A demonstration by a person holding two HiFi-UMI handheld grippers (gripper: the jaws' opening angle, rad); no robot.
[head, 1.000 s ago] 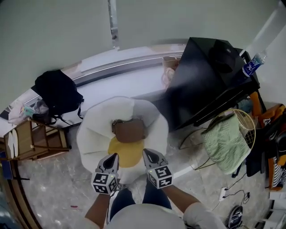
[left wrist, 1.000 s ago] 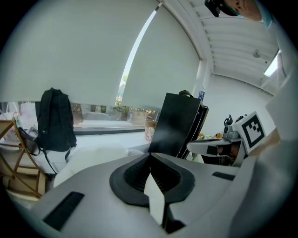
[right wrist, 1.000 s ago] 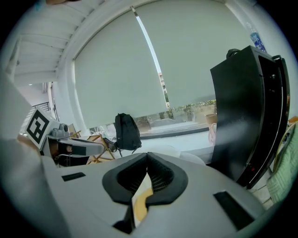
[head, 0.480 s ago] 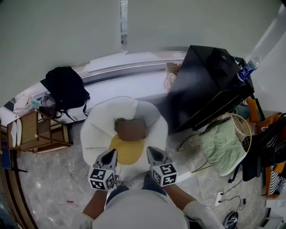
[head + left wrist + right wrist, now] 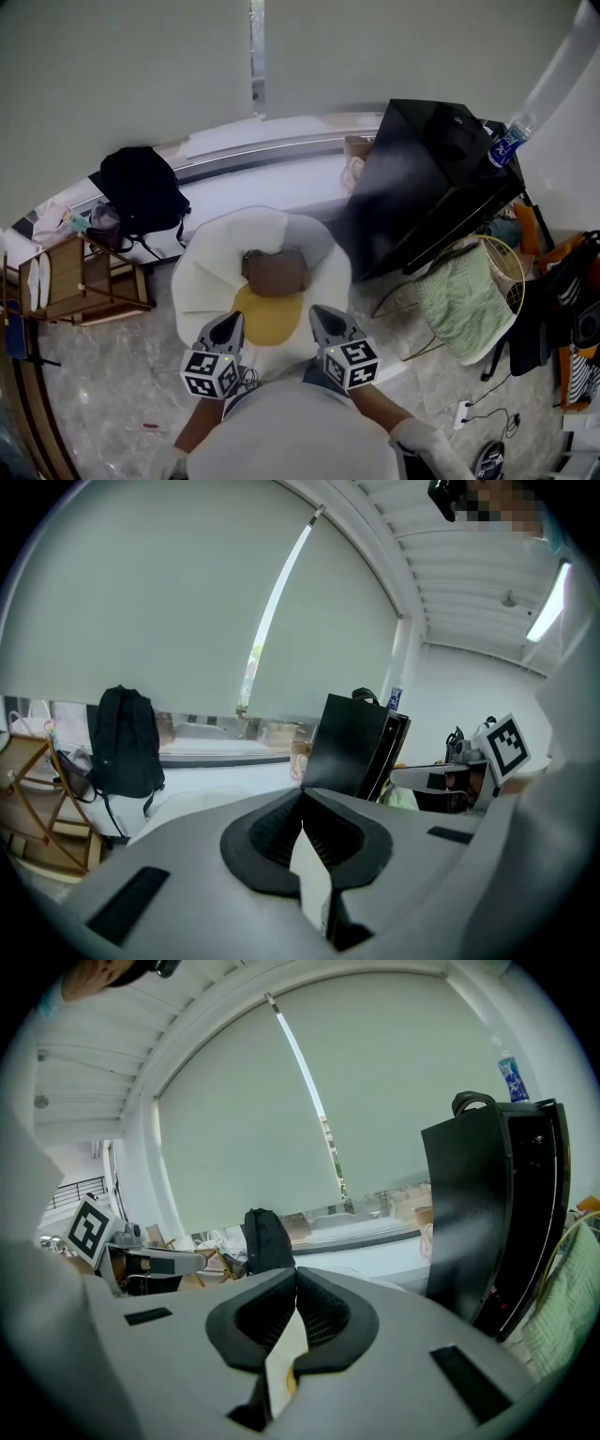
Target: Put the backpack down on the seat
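A black backpack [image 5: 141, 192] stands upright on the floor against the window ledge at the left, apart from both grippers. It also shows in the left gripper view as the backpack [image 5: 124, 742] and in the right gripper view as the backpack [image 5: 267, 1239]. The seat [image 5: 206, 272] is a white egg-shaped floor cushion with a yellow middle [image 5: 267, 319] and a brown cushion [image 5: 275, 272] on it. My left gripper [image 5: 230, 325] and right gripper [image 5: 322, 321] hover side by side over its near edge. Both are shut and hold nothing, as the left gripper [image 5: 302, 795] and right gripper [image 5: 294, 1275] show in their own views.
A big black slanted case [image 5: 422, 178] stands right of the seat with a water bottle [image 5: 506, 142] at its top. A wooden folding rack [image 5: 70, 281] is at the left. A wire rack with a green towel [image 5: 464, 300] and cables lie at the right.
Both grippers have risen a little toward the head camera, still shut and side by side. The backpack has stayed against the ledge.
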